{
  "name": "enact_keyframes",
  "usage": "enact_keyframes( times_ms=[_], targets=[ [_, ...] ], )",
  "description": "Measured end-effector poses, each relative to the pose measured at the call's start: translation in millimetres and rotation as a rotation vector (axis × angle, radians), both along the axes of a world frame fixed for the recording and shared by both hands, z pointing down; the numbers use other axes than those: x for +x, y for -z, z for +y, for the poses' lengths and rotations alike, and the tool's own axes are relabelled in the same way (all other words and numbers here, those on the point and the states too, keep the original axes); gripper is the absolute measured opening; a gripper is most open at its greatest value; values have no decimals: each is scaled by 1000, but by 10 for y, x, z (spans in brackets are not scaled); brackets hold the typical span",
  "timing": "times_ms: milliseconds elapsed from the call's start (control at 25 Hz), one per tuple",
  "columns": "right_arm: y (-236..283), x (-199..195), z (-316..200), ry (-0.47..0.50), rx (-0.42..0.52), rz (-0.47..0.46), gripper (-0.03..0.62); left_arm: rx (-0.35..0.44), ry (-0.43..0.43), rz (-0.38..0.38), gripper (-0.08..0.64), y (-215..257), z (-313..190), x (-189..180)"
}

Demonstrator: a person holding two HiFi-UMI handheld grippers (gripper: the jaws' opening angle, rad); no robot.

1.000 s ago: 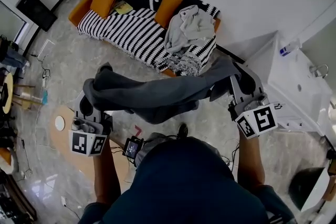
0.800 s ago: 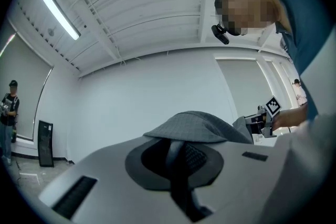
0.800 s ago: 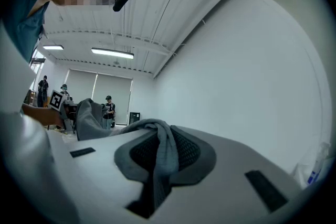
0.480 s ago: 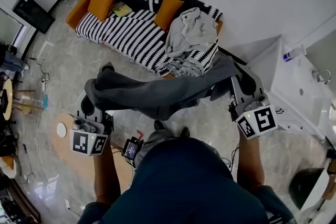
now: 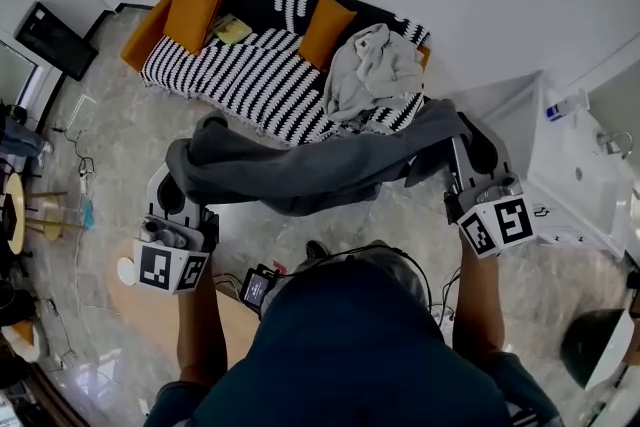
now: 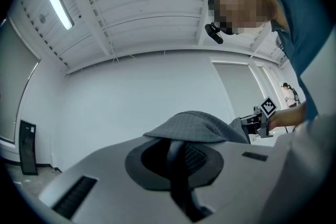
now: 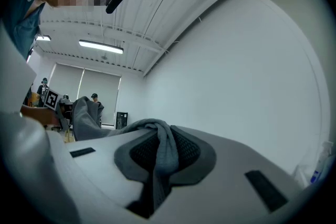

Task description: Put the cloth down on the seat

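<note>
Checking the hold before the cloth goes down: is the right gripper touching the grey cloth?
Touching. The right gripper view shows the grey cloth pinched in the right gripper, bunched between its fingers with no gap.

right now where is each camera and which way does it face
Head view: on the head, steeply down at cloth and sofa; forearms, torso show.
Left gripper view: on the left gripper, along jaws shut on cloth, at wall and ceiling; sleeve shows.
Right gripper view: on the right gripper, same way; sleeve shows.
Shared: the cloth, in all three.
</note>
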State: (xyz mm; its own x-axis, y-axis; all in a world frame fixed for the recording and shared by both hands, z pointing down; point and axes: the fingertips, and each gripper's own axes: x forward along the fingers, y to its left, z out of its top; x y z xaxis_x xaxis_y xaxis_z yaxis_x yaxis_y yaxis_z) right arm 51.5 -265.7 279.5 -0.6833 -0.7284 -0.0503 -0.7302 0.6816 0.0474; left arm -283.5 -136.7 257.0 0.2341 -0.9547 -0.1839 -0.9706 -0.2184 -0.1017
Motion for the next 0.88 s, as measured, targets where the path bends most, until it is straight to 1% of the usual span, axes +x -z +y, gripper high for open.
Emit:
enact_keyframes(
  times_ms=[160, 360, 560, 680, 880],
  targets=[
    [-2, -159, -112, 0, -5, 5, 41, -2, -5, 6, 14, -13, -140, -157],
    [-86, -209, -418, 11, -22, 3, 41, -19, 9, 3, 14, -92, -413, -213],
    [-178, -278, -765, 54, -43, -12, 41, -42, 49, 6, 14, -133, -665, -203],
    [-185, -305, -1010, 80, -42, -28, 41, -38, 70, 0, 14, -96, -845, -215],
    [-194, -385, -1331, 121, -41, -27, 41, -36, 100, 18, 14, -116, -1059, -204]
  ],
)
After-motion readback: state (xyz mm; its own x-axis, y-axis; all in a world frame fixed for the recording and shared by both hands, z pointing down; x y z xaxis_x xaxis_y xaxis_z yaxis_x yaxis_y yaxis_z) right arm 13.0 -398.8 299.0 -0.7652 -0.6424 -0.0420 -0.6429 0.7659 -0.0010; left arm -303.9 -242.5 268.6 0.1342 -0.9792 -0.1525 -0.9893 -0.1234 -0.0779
